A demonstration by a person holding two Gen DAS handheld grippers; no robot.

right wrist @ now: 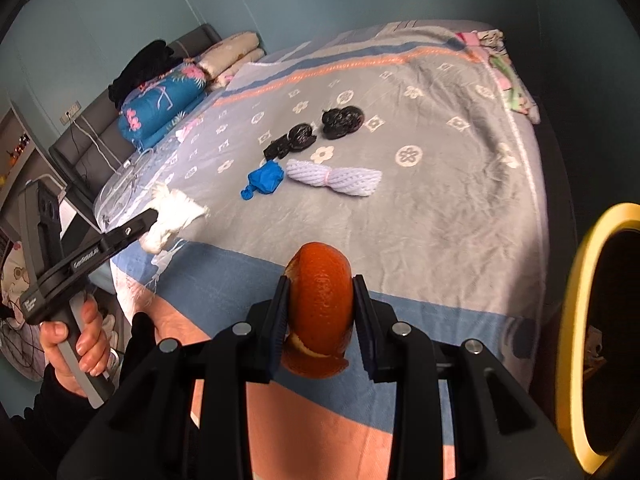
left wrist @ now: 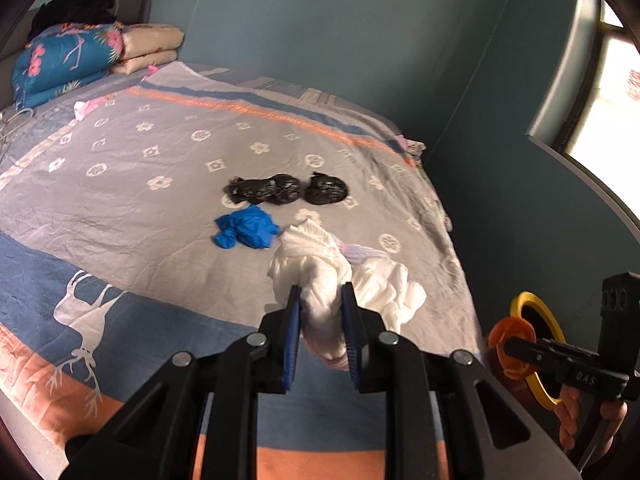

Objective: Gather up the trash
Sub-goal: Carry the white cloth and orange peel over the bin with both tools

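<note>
bedroom with teal walls, and a bed [left wrist: 140, 208] under a grey, blue and orange bedspread takes up pretty much everything. closest in the left wrist view, the left gripper [left wrist: 320, 300] is clamped tight on a wad of white tissue [left wrist: 320, 280], which bulges out above and below the blue pads, held up off the bedspread. over in the right wrist view the right gripper [right wrist: 320, 288] is squeezed onto a piece of orange peel [right wrist: 320, 304], curled side up between the jaws, also up in the air near the foot of the bed. just beside that one, on the right edge, there's a bin with a yellow rim [right wrist: 576, 320] and a dark inside, sitting off the side of the bed. you can see the person's hand [right wrist: 76, 336] wrapped around the left gripper's handle too. further out on the bedspread, more trash sits in a loose cluster: a crumpled blue bag [right wrist: 264, 180], a white mesh bundle [right wrist: 336, 178] right next to it, and behind those a few knotted black bags [right wrist: 316, 130] in a row. way at the back by the headboard there's a stack of folded quilts [left wrist: 64, 60] with something black [left wrist: 76, 4] piled on top. window [left wrist: 616, 80] is bright on the right side.
</note>
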